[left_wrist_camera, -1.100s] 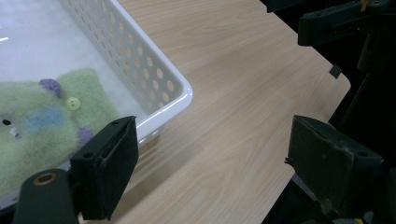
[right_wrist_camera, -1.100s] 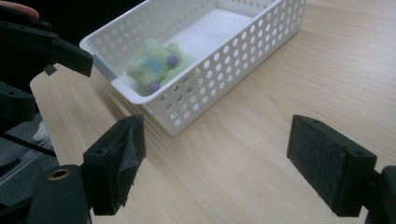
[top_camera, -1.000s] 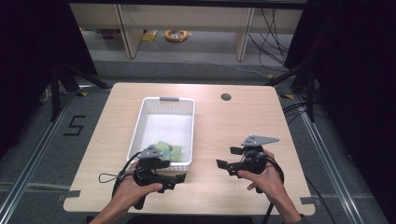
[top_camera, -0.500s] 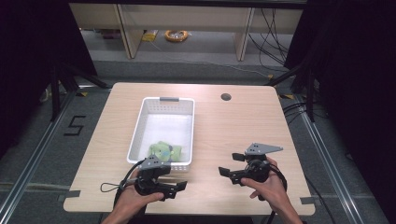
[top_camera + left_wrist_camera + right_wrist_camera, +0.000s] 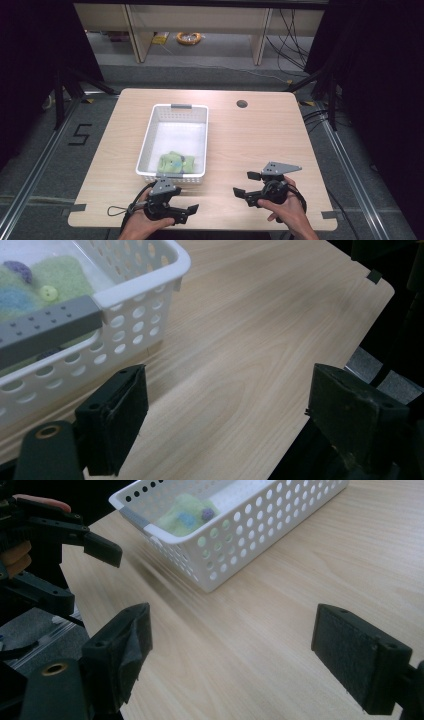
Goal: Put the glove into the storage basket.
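A green felt piece (image 5: 176,163), sewn with a yellow button and small blue and purple shapes, was found lying flat on the floor of a white perforated basket (image 5: 147,140), at the end nearest the person. In the left gripper view the same felt piece (image 5: 60,277) was seen just behind the basket's near rim, where a grey handle strip (image 5: 47,327) was fixed; in the right gripper view the felt piece (image 5: 187,514) was glimpsed through and above the holed wall of the basket (image 5: 260,530). The basket was set lengthwise on a light wooden table (image 5: 250,145), left of its middle, and its far end was marked by a second grey handle (image 5: 181,106). The left gripper (image 5: 187,209) was held low over the table's near edge, just in front of the basket's near wall and apart from it; its jaws were spread wide with nothing between them. The right gripper (image 5: 245,184) was held to the right of the basket, well apart from it, over bare wood, and its jaws were likewise parted and empty. Each gripper was grasped by a hand entering from the bottom of the high view. A round cable hole (image 5: 242,104) was seen near the table's far edge.
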Motion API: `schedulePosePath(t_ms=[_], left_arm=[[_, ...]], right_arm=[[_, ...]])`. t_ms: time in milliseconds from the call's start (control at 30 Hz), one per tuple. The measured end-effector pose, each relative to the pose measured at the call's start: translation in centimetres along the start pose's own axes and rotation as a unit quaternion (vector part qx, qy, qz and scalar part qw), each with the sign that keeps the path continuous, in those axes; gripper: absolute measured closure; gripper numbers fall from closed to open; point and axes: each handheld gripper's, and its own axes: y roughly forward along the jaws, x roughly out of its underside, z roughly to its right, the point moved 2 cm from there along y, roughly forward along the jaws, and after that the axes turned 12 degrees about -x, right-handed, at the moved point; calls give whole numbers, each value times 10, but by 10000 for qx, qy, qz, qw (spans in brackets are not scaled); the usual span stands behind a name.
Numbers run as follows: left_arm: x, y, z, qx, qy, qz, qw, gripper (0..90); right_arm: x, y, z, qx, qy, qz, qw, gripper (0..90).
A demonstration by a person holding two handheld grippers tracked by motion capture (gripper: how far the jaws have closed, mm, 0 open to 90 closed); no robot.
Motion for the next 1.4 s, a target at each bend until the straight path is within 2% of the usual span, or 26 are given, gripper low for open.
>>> schedulePosePath(t_ms=[67,100,133,167,367,433,467,533,600,633,667,700,733,800,867,900,933,1000,1033,1133,1167,1233,1267,1300,1367,1400], left_arm=[[4,1,0,-12,41,-60,10000,158],[5,2,2,-30,-56,-59,10000,158],[6,2,1,12,-10,-67,10000,158],[7,1,1,13,22,-52,10000,158],[18,4,3,-4,-44,-45,10000,158],[21,4,3,-56,-38,-111,9999,158],[22,5,5,-4,-117,-74,9999,158],[24,5,5,-7,-35,-42,10000,158],[26,5,6,-43,-43,-45,10000,158],[28,5,6,-81,73,-106,9999,158],[29,5,8,-34,-21,-65,10000,158],[30,5,8,-45,57,-131,9999,158],[31,5,9,9,-16,-89,10000,158],[32,5,10,48,99,-79,9999,158],[34,5,12,10,54,-125,9999,158],[35,5,12,18,101,-106,9999,158],[35,4,12,41,169,-128,9998,158],[37,5,14,-44,88,-92,9999,158],[37,5,13,19,195,-115,9997,158],[39,5,15,-23,151,-144,9998,158],[40,5,15,-22,253,-151,9996,158],[41,5,17,-29,261,-154,9995,158],[42,4,16,-63,371,-274,9989,158],[43,3,17,-42,248,-288,9993,158],[44,3,17,-77,391,-242,9989,158],[44,2,18,-68,359,-261,9990,158]], right_arm=[[3,1,0,-21,-1,38,10000,175],[3,1,2,-15,-44,47,10000,175],[5,1,-1,-25,83,46,10000,174],[5,1,2,-27,-67,70,9999,174],[16,0,-1,-36,132,21,9999,173],[19,-1,1,-15,-14,22,10000,173],[21,-1,0,-12,103,-35,9999,173],[24,-1,2,17,-40,-18,10000,172],[28,-1,0,2,65,-66,10000,172],[31,-1,0,30,40,-90,9999,171],[33,0,-2,-58,123,-52,9999,171],[34,-1,1,-25,-7,-65,10000,171],[35,-1,0,-36,8,-62,10000,170],[37,-2,-1,24,-47,-86,9999,169],[40,-3,-1,41,-89,-124,9999,168],[41,-3,-5,-28,48,-38,10000,168],[42,-4,-3,-38,-68,-54,10000,168],[45,-5,-7,5,2,-77,10000,167],[47,-5,-7,78,-50,-86,9999,167],[52,-6,-8,44,-197,-155,9997,166],[54,-7,-11,73,-63,-242,9997,167],[57,-7,-11,98,-257,-333,9991,166],[58,-7,-14,122,-145,-392,9991,166],[60,-8,-14,145,-243,-431,9987,166],[62,-8,-14,211,-334,-463,9981,166],[63,-9,-16,237,-270,-459,9983,166]])
